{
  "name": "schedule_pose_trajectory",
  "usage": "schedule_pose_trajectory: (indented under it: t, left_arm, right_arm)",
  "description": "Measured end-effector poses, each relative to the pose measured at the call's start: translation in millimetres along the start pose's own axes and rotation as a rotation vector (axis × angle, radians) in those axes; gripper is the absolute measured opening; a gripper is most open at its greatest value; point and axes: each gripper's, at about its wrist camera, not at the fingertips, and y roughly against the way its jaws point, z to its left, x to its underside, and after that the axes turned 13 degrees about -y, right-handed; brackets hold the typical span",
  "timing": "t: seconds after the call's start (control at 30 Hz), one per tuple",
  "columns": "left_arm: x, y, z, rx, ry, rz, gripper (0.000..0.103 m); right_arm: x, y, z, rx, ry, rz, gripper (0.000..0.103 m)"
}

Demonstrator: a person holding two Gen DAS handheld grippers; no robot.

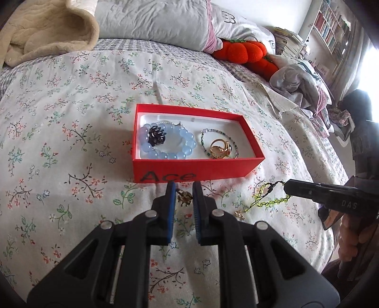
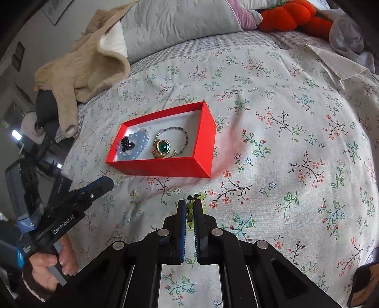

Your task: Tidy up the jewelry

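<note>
A red box (image 1: 165, 169) (image 2: 163, 165) lies on the floral bedspread. It holds a blue bead bracelet (image 1: 170, 151), a dark hair clip (image 1: 156, 135), a thin beaded bracelet (image 1: 220, 132) and a gold ring with a green stone (image 2: 163, 147). My left gripper (image 1: 184, 187) is narrowly open around a small gold trinket (image 1: 184, 197) lying just in front of the box. My right gripper (image 2: 190, 203) is shut on a yellow-green bead bracelet (image 2: 190, 212), which hangs from its tip in the left wrist view (image 1: 267, 201). A small gold piece (image 1: 239, 214) lies on the bedspread.
Pillows (image 1: 151, 21), a beige blanket (image 1: 47, 28) and an orange plush (image 1: 241, 51) lie at the head of the bed. Crumpled clothes (image 1: 300, 83) are at the right. A bookshelf (image 1: 331, 28) stands beyond.
</note>
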Motion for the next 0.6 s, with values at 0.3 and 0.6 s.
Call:
schedule_pose_trajectory:
  t: [0.3,0.6]
  left_arm:
    - [-20,-3,-5,-0.010,0.014,-0.010,0.016]
    - [-41,-30,-9,-0.020,0.049,0.018,0.016]
  right_arm:
    - [-22,17,9,-0.062,-0.009,-0.081,0.006]
    - [-41,22,14,-0.131,-0.056,-0.122,0.006]
